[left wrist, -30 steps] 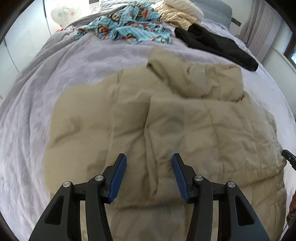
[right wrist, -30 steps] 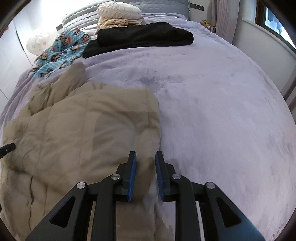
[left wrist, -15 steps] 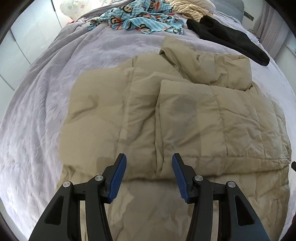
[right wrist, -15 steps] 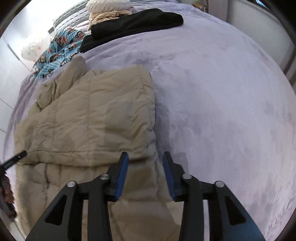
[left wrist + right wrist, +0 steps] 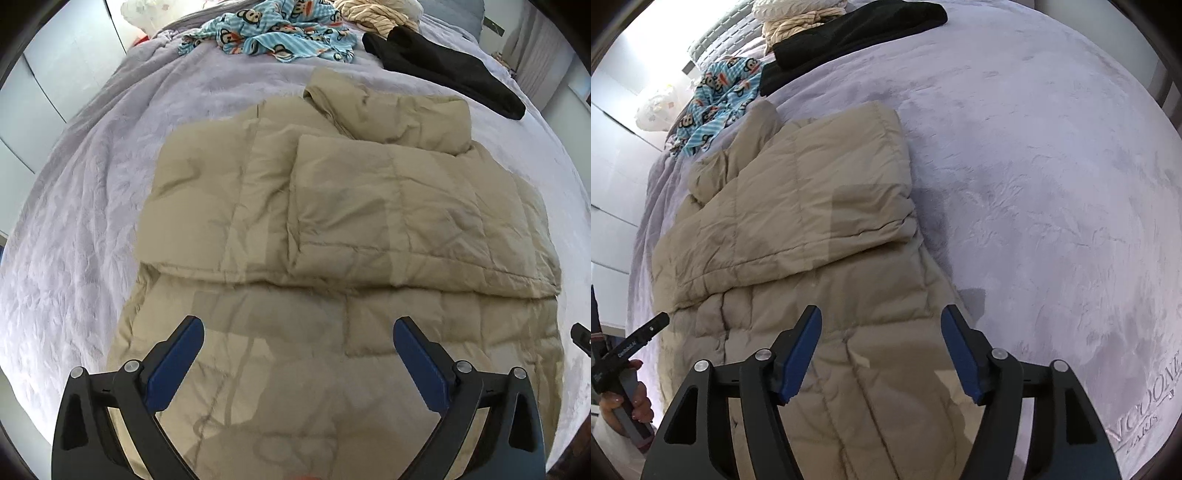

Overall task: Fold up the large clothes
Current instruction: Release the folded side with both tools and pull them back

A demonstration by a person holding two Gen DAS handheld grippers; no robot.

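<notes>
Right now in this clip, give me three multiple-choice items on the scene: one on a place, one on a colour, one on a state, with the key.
1. Where does the black garment lie?
A. On the beige jacket
B. On the bed beyond the beige jacket
C. On the floor

2. What colour is the monkey-print cloth?
A. Light blue
B. Red
C. Green

3. How does the left gripper stand?
A. Shut on the jacket
C. Shut on nothing
B. Open, holding nothing

Key:
1 B, it rests on the lilac bedspread past the beige jacket, apart from it.
2 A, its stripes are light blue.
3 B, its blue pads are wide apart over the jacket; the right gripper is open too.
</notes>
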